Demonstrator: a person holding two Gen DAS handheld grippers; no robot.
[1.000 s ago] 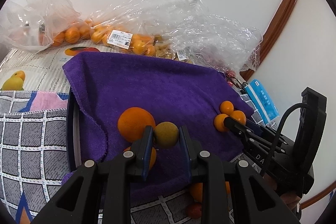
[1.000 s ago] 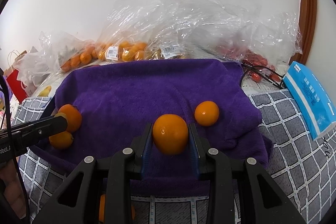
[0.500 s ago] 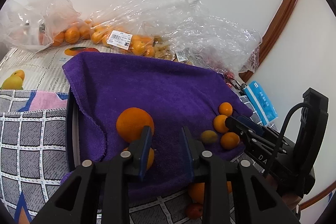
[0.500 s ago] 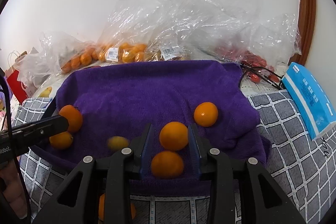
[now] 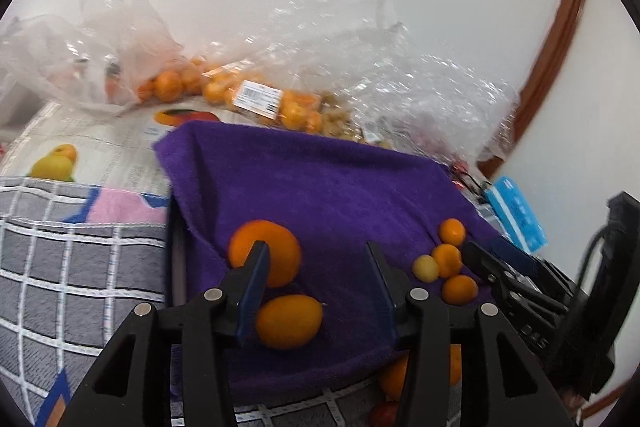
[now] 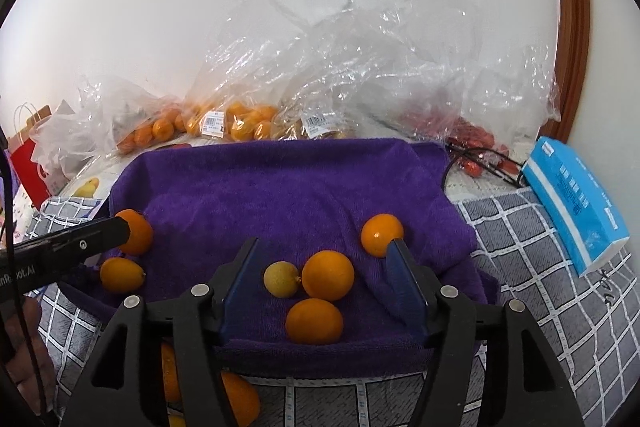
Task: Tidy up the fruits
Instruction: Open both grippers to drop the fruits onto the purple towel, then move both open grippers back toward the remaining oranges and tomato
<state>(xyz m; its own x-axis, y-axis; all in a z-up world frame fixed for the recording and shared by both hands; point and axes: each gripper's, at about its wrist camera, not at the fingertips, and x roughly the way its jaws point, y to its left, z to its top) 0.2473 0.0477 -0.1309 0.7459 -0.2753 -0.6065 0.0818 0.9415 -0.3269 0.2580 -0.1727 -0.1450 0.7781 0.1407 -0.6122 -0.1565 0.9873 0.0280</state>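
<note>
Both fruits have been let go since a second ago. Left tongs [image 5: 316, 291] opening, nothing clamped; a pale fruit [image 6: 281, 278] now lies on the purple towel [image 6: 280, 183] beside two oranges [image 6: 327, 275]. Right tongs [image 6: 324, 283] opening, empty, oranges loose between. Drop-off judged done; more fruit remains bagged.

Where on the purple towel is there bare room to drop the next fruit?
The far half of the purple towel, between the plastic bags and the loose fruit, is bare. Its near edge is crowded: a yellow fruit and three oranges sit near the opening right gripper, two more by the left gripper.
</note>
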